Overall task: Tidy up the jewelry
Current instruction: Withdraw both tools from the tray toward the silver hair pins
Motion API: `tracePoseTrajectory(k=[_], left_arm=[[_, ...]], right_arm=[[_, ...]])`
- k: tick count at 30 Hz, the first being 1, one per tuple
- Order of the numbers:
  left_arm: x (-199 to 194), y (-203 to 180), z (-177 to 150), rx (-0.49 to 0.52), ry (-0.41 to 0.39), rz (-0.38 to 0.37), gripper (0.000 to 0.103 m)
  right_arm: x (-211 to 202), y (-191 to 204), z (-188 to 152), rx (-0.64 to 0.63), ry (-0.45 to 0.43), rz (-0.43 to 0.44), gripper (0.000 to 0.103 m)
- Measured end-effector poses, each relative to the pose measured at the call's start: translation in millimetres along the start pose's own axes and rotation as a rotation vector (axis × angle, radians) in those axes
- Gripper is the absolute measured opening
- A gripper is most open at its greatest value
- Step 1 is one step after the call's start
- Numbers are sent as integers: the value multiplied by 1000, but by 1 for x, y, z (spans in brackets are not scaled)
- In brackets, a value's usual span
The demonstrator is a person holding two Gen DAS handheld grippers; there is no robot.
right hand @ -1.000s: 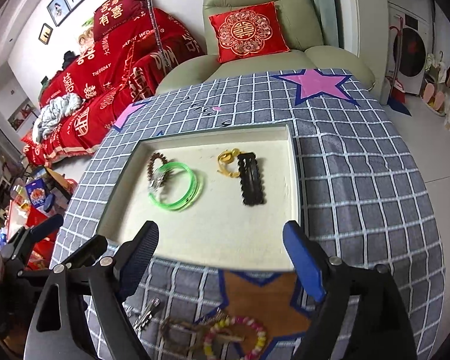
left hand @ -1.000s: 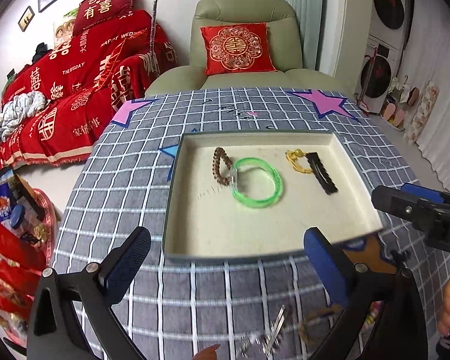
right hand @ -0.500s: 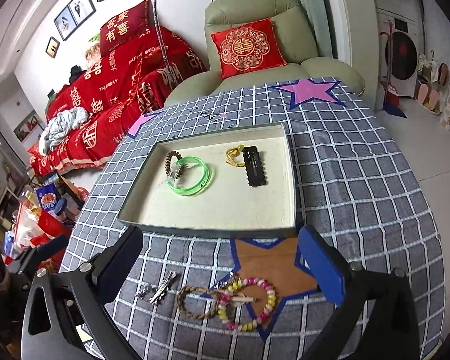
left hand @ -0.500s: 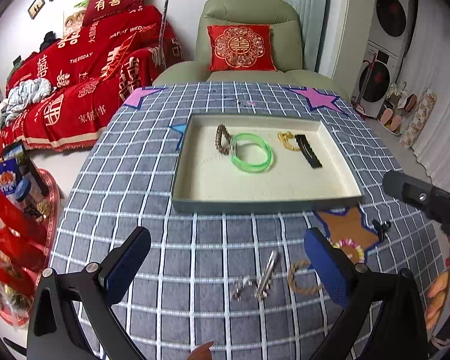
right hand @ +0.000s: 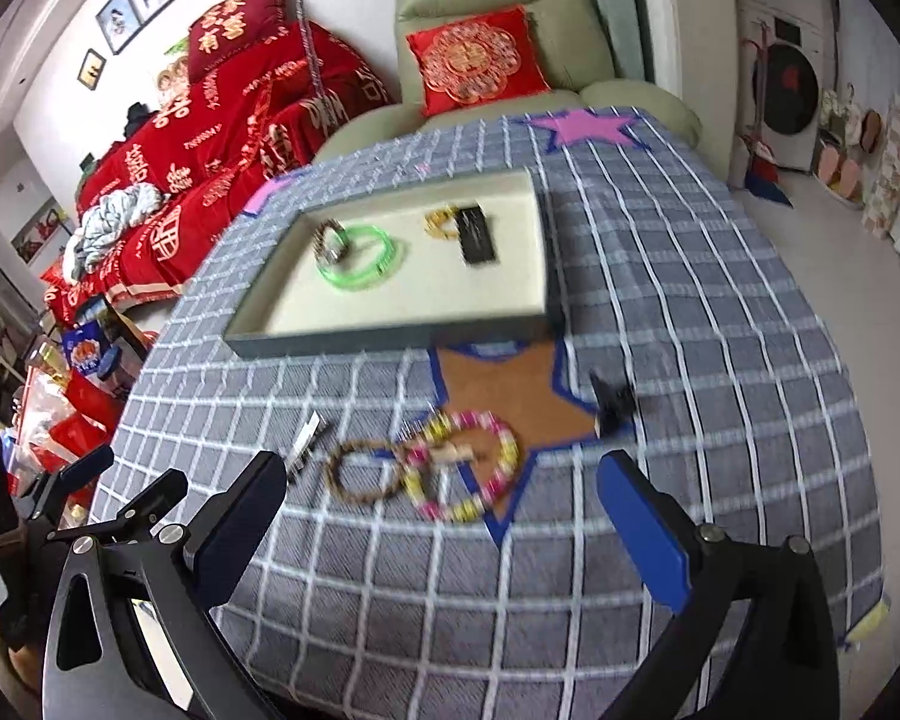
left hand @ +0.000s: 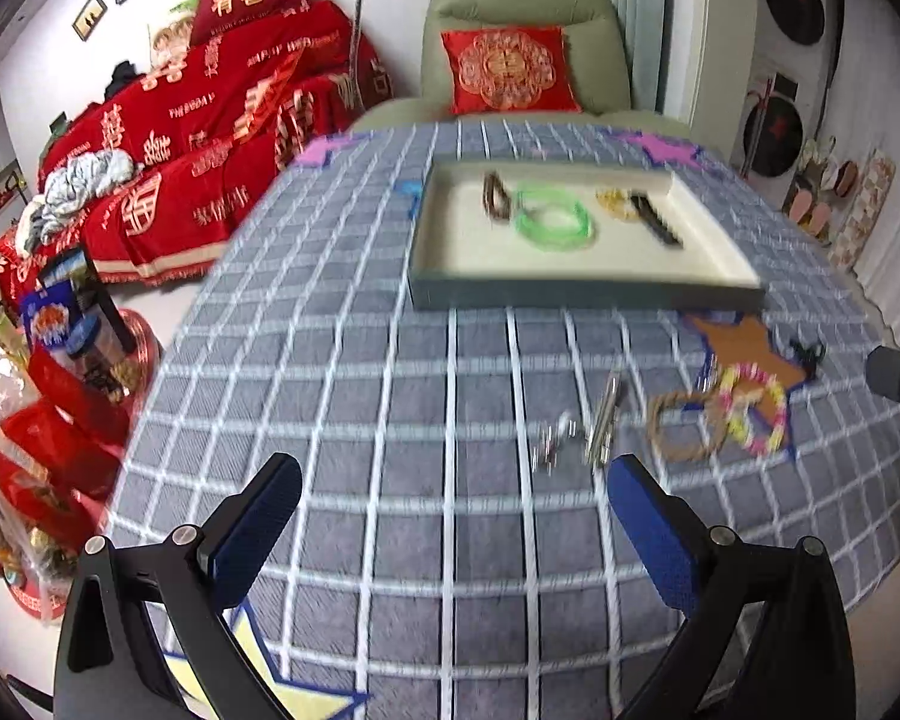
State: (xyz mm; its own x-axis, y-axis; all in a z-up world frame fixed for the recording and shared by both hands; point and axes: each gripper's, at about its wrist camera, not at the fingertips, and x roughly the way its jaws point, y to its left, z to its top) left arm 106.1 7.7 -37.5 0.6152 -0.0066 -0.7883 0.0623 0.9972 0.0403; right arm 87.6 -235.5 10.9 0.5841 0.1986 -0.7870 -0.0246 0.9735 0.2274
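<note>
Both claws had pulled back from the tray (left hand: 582,291) since the earlier frames, so more of the checked counter (left hand: 390,396) lay between me and it. I had my left claw (left hand: 450,531) spread wide and holding nothing, hovering over the near part of the counter. My right claw (right hand: 444,525) was likewise spread and empty.

Inside the tray lay a green bangle (left hand: 553,219), a brown bead bracelet (left hand: 494,199) touching its left side, a gold piece (left hand: 613,201) and a black hair clip (left hand: 659,225) beside that.

Outside the tray, on the counter nearer me, sat the loose pieces: a silver clip (right hand: 307,441), a brown bracelet (right hand: 363,471) and a pink-and-yellow bracelet (right hand: 462,462) that overlapped the edge of an orange star patch (right hand: 510,387). A small black clip (right hand: 611,402) lay just right of that star. The left view was blurred, so I could not make out the small silver bits (left hand: 555,441) any finer.
</note>
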Motion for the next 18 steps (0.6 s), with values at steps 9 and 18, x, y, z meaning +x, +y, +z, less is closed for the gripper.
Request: tracePoseTrajectory(k=[9, 18], left_arm=[[16, -9, -31, 19, 66, -38, 103], [33, 2, -18, 37, 69, -13, 103]], right_arm=[[13, -34, -44, 69, 94, -49, 103], [12, -63, -48, 126, 105, -113, 103]])
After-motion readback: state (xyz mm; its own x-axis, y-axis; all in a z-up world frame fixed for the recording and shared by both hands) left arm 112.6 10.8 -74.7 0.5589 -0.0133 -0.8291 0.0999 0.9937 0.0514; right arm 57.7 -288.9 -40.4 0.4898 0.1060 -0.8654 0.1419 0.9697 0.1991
